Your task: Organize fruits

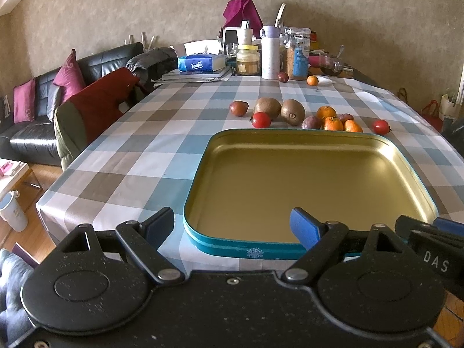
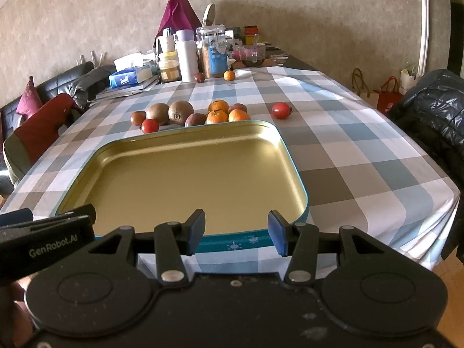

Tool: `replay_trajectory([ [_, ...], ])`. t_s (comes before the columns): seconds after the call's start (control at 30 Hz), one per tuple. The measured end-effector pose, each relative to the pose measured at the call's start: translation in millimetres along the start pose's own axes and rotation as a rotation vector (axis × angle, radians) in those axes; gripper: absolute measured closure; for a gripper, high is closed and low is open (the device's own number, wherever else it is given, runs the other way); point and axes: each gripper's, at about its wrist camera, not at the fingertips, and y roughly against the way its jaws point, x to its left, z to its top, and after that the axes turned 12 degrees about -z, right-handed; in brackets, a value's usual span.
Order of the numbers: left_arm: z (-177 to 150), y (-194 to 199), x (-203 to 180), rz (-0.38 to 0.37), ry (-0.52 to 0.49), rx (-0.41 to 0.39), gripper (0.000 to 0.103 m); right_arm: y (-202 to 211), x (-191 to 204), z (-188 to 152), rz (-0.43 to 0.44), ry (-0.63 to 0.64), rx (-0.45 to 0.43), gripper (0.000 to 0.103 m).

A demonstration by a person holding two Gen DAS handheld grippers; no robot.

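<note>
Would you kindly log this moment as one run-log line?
stage: start | tin: empty | fruit: on cloth beyond tin | left gripper: open, at tin's near edge | right gripper: open, at tin's near edge

"Tempo" stands on the blue tissue box (image 1: 201, 63); "GenRobot.AI" on the left gripper (image 2: 46, 242) body.

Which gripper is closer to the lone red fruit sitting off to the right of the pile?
Right. The right gripper sits at the tin's near right corner, on the lone red fruit's side; the left gripper is at the near left corner, farther away.
</note>
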Motion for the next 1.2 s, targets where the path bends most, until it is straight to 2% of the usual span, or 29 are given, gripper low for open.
replay_trajectory([
  [0.63, -1.4, -2.3, 1.6, -0.008, 0.007, 0.012, 0.016, -2.0, 3.5, 0.1, -0.018, 0.014, 0.017, 0.052],
  [0.93, 7.2, -12.9, 14.9, -0.075, 0.055, 0.088, 0.017, -2.7, 3.2, 4.9, -0.019, 0.013, 0.013, 0.052],
  [1.03, 12.5, -12.0, 19.8, -0.081, 0.066, 0.070, 0.017, -4.1, 4.6, 8.5, -0.024, 0.013, 0.005, 0.052],
  [1.2, 30.7, -15.1, 22.3, -0.061, 0.031, -0.004, 0.017, -9.8, 9.6, 17.7, -0.028, 0.024, -0.038, 0.053],
])
